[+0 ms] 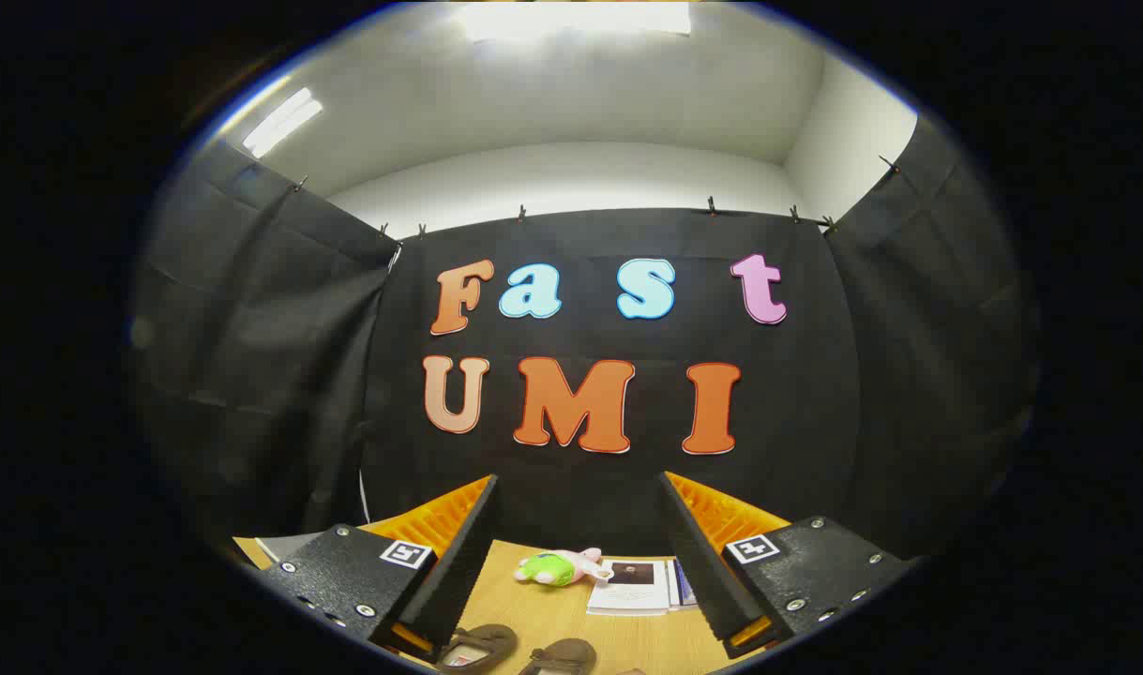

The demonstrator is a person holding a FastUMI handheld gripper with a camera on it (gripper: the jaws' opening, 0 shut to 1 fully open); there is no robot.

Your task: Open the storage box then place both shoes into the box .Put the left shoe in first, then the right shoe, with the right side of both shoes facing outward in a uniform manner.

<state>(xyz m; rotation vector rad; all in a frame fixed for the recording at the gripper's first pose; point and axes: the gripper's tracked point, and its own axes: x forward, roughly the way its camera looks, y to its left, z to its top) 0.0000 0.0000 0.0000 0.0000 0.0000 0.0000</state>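
Tool (579, 525) spread wide, empty, above shoes (519, 649) on table (543, 609).

My gripper (579, 553) has its fingers wide apart above the table (552, 614). Two shoes (519, 650) lie side by side below them, and beyond lie a plush toy (557, 567) and, on its right, a booklet (632, 586).

Both shoes (519, 649) on the desk (552, 614) are cut off at the bottom, only their near ends showing, and the left one lies partly behind a finger (454, 562) of the wide-open tool (579, 487). The booklet (641, 586) is partly hidden behind the other finger; its cover is too small to tell. Whether the pink-and-green object (560, 567) is a toy is unclear
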